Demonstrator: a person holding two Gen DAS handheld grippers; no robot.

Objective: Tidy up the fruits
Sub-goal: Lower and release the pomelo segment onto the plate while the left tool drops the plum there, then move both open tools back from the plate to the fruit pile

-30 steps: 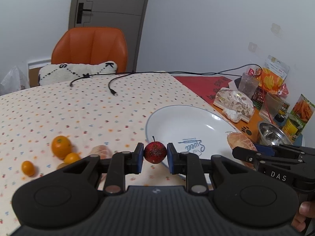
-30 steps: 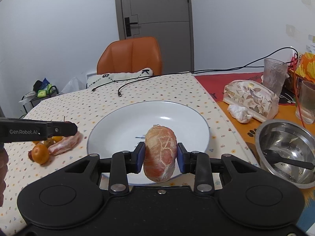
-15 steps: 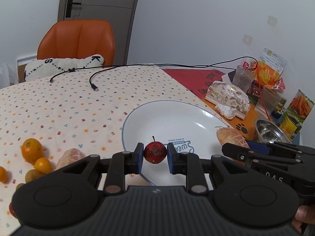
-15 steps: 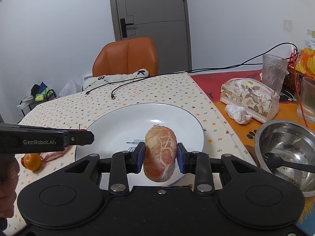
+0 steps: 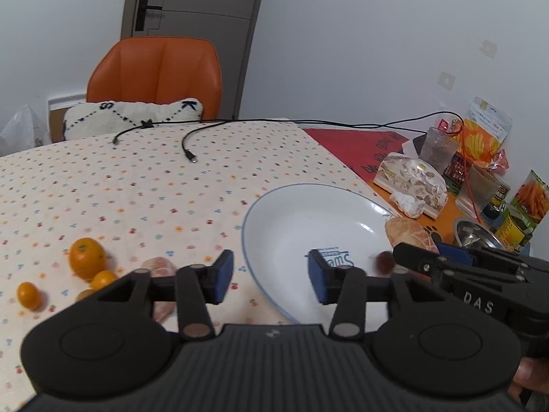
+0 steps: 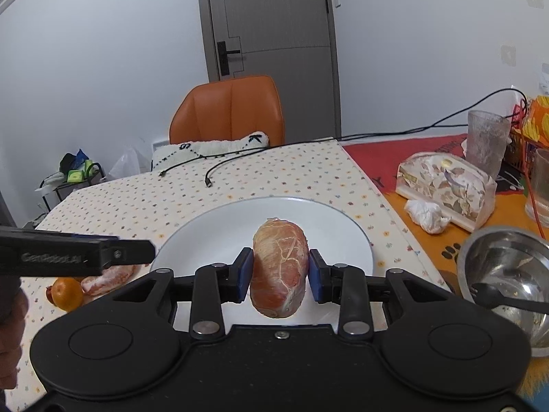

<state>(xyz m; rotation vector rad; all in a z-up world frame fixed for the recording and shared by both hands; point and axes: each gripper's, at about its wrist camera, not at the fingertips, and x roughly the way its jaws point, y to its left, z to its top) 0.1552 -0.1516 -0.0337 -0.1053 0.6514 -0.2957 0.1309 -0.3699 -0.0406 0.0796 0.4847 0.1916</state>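
Dotted table [image 5: 137, 185], white plate [image 5: 295, 213] in middle. Left gripper [image 5: 271, 276] jaws apart, empty; small red fruit [image 5: 385, 261] on plate. Right gripper [image 6: 279, 273] jaws clamped on peeled pomelo piece [image 6: 279, 267]. Lower gently over plate, then let go.

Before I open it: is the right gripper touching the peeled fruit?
Touching. The right wrist view shows both pads pressed against the peeled fruit, right gripper clamped.

We note an orange chair [image 5: 156, 68] beyond the table's far edge, cushion [image 5: 132, 118] on it; steel bowl [image 6: 507, 274] near right edge.
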